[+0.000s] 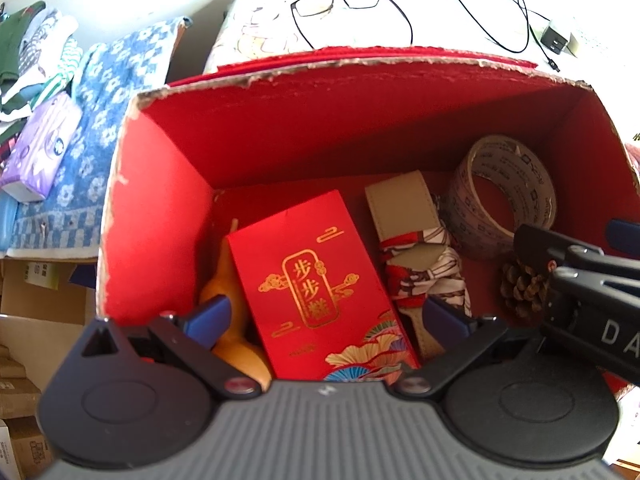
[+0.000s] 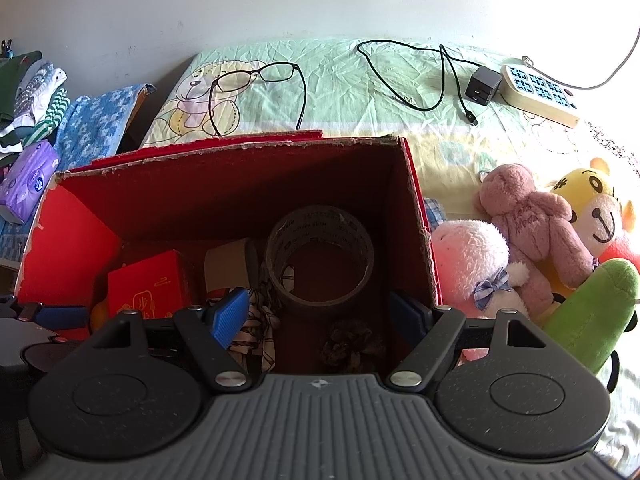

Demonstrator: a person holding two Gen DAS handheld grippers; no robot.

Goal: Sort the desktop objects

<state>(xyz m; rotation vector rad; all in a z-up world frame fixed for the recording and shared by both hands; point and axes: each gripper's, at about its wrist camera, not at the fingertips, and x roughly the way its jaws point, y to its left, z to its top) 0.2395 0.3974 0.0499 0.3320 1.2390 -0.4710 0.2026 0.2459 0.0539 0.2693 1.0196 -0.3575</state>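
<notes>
An open red cardboard box [image 1: 168, 184] [image 2: 420, 216] stands on the bed. Inside lie a red envelope box [image 1: 316, 280] [image 2: 148, 284], a roll of tape [image 1: 500, 196] [image 2: 320, 264], a pine cone [image 1: 524, 288] [image 2: 352, 344], a beige strap with a patterned scarf [image 1: 412, 256] [image 2: 256, 320] and an orange object [image 1: 228, 320]. My left gripper [image 1: 328, 316] hangs open over the red envelope box, holding nothing. My right gripper [image 2: 320, 312] is open above the pine cone and tape, empty. The right gripper's body shows at the right edge of the left wrist view.
Behind the box lie glasses [image 2: 256, 76] [image 1: 348, 0], a black charger with cable [image 2: 480, 84] [image 1: 556, 36] and a power strip [image 2: 540, 92]. Plush toys [image 2: 532, 224] crowd the box's right side. A tissue pack [image 2: 28, 176] and folded clothes [image 2: 32, 88] sit left.
</notes>
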